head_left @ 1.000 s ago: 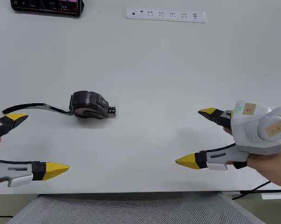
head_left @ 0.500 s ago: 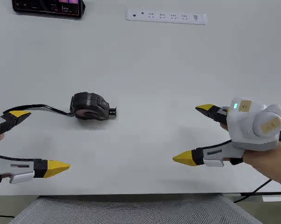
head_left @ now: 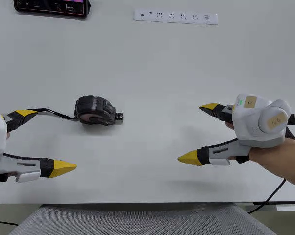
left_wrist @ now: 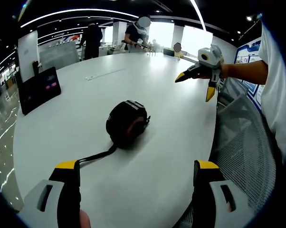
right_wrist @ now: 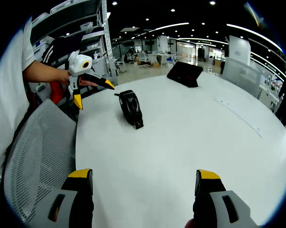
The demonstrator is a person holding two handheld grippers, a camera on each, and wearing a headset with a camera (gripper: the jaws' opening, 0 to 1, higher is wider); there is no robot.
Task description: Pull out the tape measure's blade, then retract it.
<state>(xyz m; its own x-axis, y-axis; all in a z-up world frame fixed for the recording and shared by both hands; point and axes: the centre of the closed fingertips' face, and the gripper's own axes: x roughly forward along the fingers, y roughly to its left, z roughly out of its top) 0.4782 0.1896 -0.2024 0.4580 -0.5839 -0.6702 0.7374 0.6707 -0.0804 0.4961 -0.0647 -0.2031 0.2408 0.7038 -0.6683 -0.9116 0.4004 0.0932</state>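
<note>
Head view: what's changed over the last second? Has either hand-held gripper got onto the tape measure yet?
The right hand-held gripper has edged in toward the tape measure and slightly forward. The left hand-held gripper has crept forward a little too. Nothing was taken hold of. Both stay open and apart from the tape measure, which lies where it was.

The tape (head_left: 94,110) is black and dark grey with a reddish side disc and a black strap. The left gripper (head_left: 45,140) and right gripper (head_left: 197,132) are white, their black jaws tipped yellow. The worktop (head_left: 162,63) is plain white. At 12 o'clock lies a white power strip (head_left: 176,16), at 11 o'clock a black tablet (head_left: 52,6) glowing pink, at 6 o'clock a grey mesh chair (head_left: 137,220).
</note>
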